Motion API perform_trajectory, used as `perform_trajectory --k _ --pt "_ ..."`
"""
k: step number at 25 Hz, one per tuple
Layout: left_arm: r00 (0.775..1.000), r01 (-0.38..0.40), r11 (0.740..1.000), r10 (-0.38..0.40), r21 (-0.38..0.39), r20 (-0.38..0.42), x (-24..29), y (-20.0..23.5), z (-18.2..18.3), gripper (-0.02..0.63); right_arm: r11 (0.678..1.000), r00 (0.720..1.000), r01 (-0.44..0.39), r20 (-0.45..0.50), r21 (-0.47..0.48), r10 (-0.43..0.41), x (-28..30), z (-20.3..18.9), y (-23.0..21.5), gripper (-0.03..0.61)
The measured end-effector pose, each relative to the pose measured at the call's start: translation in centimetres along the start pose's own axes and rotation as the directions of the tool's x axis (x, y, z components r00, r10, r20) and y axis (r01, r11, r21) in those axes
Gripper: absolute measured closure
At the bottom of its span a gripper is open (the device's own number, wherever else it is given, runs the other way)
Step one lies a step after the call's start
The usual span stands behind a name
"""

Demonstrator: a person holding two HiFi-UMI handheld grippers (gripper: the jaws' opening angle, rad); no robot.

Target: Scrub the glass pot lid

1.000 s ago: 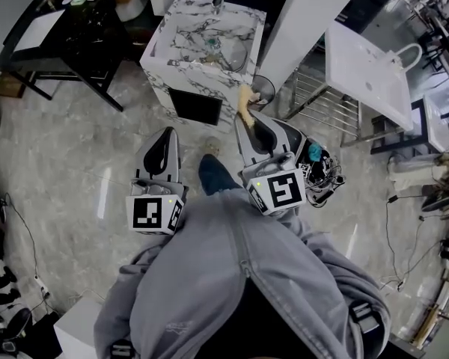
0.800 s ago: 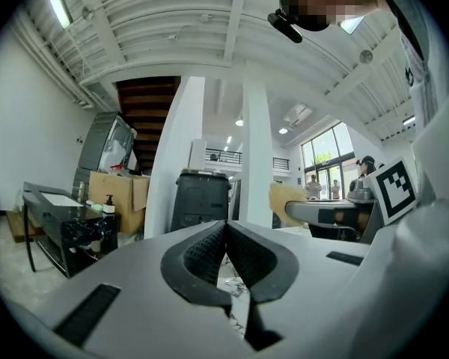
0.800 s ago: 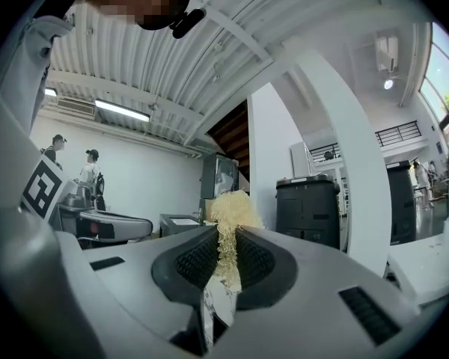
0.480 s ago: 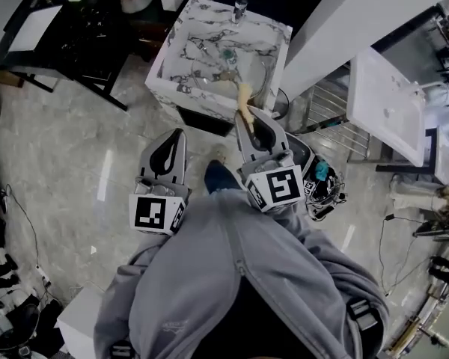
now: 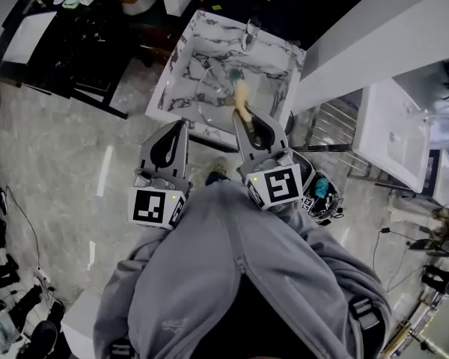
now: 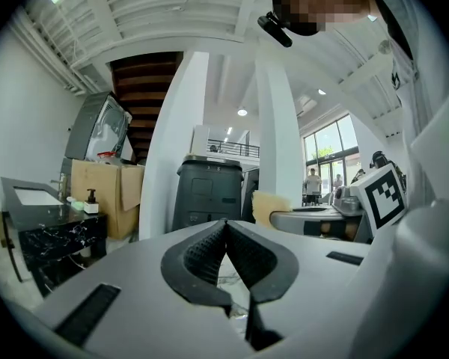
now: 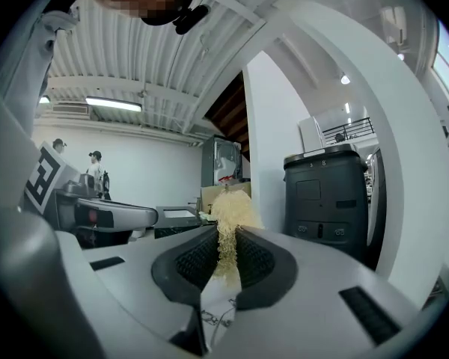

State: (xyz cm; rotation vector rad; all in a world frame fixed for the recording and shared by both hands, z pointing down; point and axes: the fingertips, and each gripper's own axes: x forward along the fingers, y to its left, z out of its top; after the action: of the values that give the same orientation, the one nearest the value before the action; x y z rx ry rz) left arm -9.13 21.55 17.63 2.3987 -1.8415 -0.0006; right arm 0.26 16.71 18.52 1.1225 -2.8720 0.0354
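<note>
Left hand-held gripper [image 6: 225,224]: mine, clenched shut with nothing in it, tip at the near rim of the sink [image 5: 181,57].
Right hand-held gripper [image 7: 226,230]: mine, grasping a pale fibrous scrubber [image 5: 241,99] that reaches over the sink's near rim.
Glass lid [image 5: 212,96]: lying inside the sink basin, below the scrubber.
Faucet [image 5: 248,30]: on the sink's far rim.

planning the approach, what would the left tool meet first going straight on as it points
Likely the dark grey bin, beyond the marbled sink that the shut left tool points level over; depth unclear.
</note>
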Motion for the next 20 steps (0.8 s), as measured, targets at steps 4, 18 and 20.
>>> perform_trajectory --k 4,18,20 --pt "0.998 0.055 0.998 -0.055 -0.020 -0.007 3.5 0.3 -0.2 0.598 0.999 0.999 0.041 0.017 -0.010 -0.040 1.5 0.4 -2.6 0.525" --pt "0.948 0.310 0.951 -0.310 -0.004 -0.077 14.0 0.6 0.1 0.598 0.947 0.946 0.322 0.024 0.023 -0.322 2.8 1.3 -10.5 0.525" --pt "0.937 0.340 0.940 -0.339 -0.001 -0.083 15.2 1.3 0.7 0.598 0.932 0.932 0.361 0.020 0.026 -0.361 3.5 1.7 -11.0 0.525"
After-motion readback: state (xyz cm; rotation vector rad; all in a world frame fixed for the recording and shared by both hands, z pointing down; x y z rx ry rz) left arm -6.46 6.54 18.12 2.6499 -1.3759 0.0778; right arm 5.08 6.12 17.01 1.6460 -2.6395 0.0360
